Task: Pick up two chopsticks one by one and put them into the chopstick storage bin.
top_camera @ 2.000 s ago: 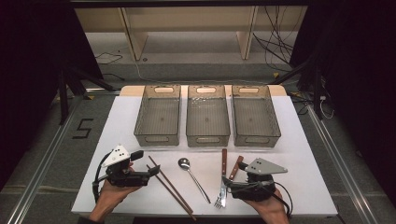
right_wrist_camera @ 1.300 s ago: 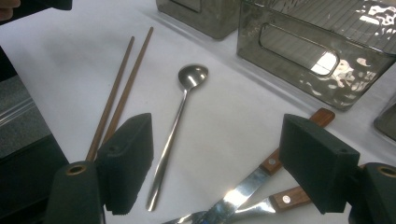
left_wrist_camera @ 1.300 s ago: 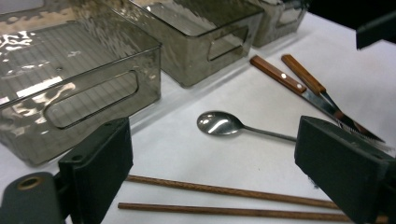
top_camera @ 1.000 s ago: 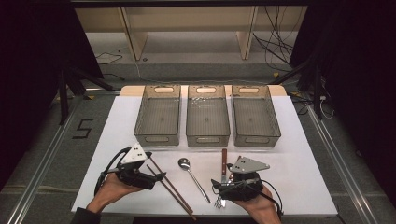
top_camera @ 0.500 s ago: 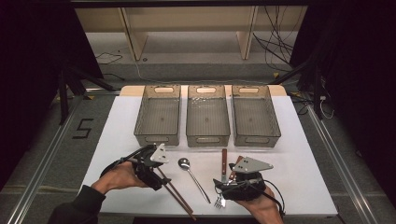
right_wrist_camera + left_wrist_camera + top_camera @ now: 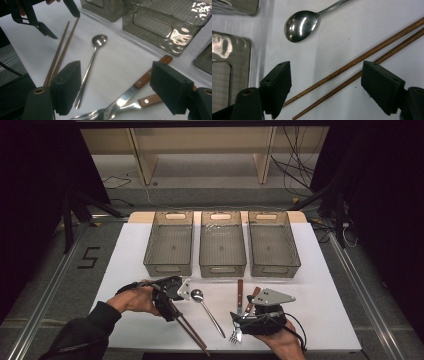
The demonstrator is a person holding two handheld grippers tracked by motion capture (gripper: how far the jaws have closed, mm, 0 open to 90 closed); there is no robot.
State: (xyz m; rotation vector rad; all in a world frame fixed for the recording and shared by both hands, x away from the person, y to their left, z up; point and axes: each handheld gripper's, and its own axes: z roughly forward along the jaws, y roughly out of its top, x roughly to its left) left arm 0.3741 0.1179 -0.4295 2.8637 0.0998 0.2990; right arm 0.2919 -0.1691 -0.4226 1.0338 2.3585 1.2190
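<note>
Two brown wooden chopsticks (image 6: 192,335) lie side by side at the front left of the white table (image 6: 320,270). My left gripper (image 6: 169,309) points down over their upper ends. In the left gripper view it (image 6: 325,72) is open with both chopsticks (image 6: 362,57) between the jaws, pads clear of them; the jaws have just been closing. A steel spoon (image 6: 197,295) lies just to the right. My right gripper (image 6: 115,67) stands open above a wooden-handled fork (image 6: 85,115) and knife (image 6: 152,68).
Three empty smoky plastic bins (image 6: 169,244) (image 6: 222,244) (image 6: 273,244) stand in a row behind the cutlery. The table's front edge runs close below both hands. Bare white surface lies at the far left and far right.
My left hand has carried its gripper rightward from the table's left side onto the upper ends of the chopsticks. The right gripper has stayed over the fork and knife.
</note>
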